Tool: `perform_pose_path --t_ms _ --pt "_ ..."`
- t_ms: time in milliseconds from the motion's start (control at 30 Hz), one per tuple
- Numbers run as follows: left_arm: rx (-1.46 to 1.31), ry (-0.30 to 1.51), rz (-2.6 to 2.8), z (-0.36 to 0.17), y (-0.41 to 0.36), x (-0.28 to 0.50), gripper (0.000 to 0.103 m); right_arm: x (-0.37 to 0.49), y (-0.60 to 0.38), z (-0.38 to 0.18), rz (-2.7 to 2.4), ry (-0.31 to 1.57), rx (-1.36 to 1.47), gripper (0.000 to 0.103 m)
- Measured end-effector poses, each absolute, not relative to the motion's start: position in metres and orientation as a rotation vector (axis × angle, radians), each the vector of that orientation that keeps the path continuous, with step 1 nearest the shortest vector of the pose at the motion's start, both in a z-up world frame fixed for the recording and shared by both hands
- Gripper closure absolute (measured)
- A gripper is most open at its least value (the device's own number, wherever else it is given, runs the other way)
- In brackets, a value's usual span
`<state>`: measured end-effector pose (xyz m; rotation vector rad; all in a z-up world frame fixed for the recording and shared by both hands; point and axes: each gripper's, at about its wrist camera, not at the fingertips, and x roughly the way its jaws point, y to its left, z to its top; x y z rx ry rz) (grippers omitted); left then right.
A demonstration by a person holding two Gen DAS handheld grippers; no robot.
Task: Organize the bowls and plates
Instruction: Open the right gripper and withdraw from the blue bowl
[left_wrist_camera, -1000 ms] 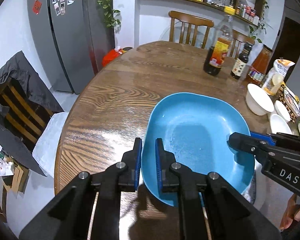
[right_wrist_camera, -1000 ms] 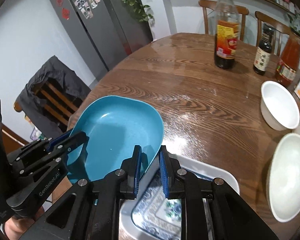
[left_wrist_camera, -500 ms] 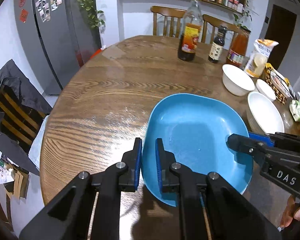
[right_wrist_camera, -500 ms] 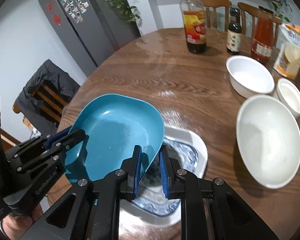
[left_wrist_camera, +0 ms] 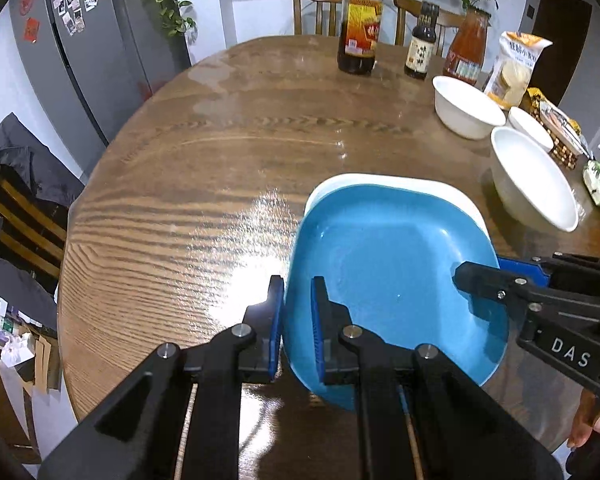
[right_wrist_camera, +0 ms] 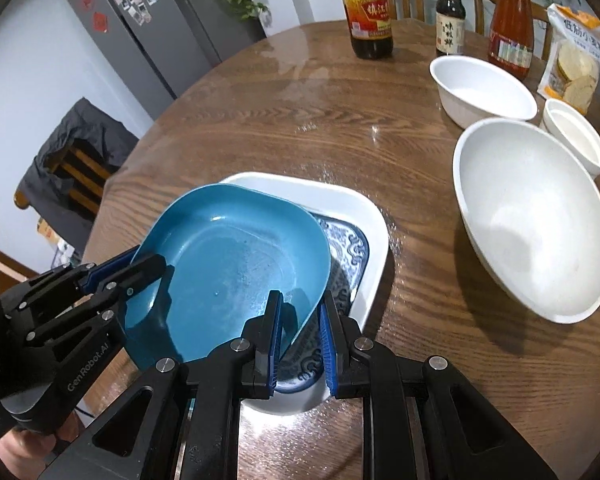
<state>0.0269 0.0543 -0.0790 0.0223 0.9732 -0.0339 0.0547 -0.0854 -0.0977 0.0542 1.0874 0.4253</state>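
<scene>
A blue plate (left_wrist_camera: 384,264) hangs between both grippers, just over a white square plate (right_wrist_camera: 364,216) with a blue pattern. My left gripper (left_wrist_camera: 296,320) is shut on the blue plate's left rim. My right gripper (right_wrist_camera: 300,336) is shut on its right rim. Each gripper shows in the other's view: the right gripper (left_wrist_camera: 488,270) and the left gripper (right_wrist_camera: 140,264). The blue plate (right_wrist_camera: 228,272) covers the white plate's left half, and I cannot tell whether they touch. To the right stand a large white bowl (right_wrist_camera: 532,220), a medium white bowl (right_wrist_camera: 480,88) and a small white bowl (right_wrist_camera: 576,136).
All stands on a round wooden table (left_wrist_camera: 204,152). At its far side are a vinegar bottle (right_wrist_camera: 370,12), a soy sauce bottle (right_wrist_camera: 450,20), a red sauce bottle (right_wrist_camera: 512,28) and a snack bag (right_wrist_camera: 576,60). A chair with a dark jacket (left_wrist_camera: 16,184) stands left of the table.
Both grippers have carried the blue plate forward and down, so it now hangs over the white patterned plate. The white bowls have come closer in both views.
</scene>
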Motion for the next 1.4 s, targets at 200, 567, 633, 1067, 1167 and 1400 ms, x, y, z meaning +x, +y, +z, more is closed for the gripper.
perform_pose_path --t_ms 200,567,633,1067,1167,1400 --pt "0.045 0.99 -0.041 -0.087 0.049 0.032 0.091 0.062 -0.088 -0.104 0.402 1.098 0.044 0.082" --pt "0.075 1.007 -0.052 -0.096 0.045 0.042 0.09 0.066 -0.088 -0.103 0.374 1.084 0.034 0.082" --pt "0.081 1.007 -0.054 -0.097 0.044 0.043 0.09 0.066 -0.088 -0.103 0.372 1.084 0.038 0.082" --pt "0.063 0.978 -0.064 -0.087 0.049 0.044 0.077 0.063 -0.093 -0.097 0.346 1.053 0.062 0.08" --pt "0.052 0.961 -0.059 -0.081 0.054 0.041 0.062 0.062 -0.095 -0.095 0.344 1.048 0.074 0.078" --pt "0.009 0.957 -0.053 -0.071 0.06 0.04 0.027 0.056 -0.098 -0.085 0.336 1.023 0.087 0.046"
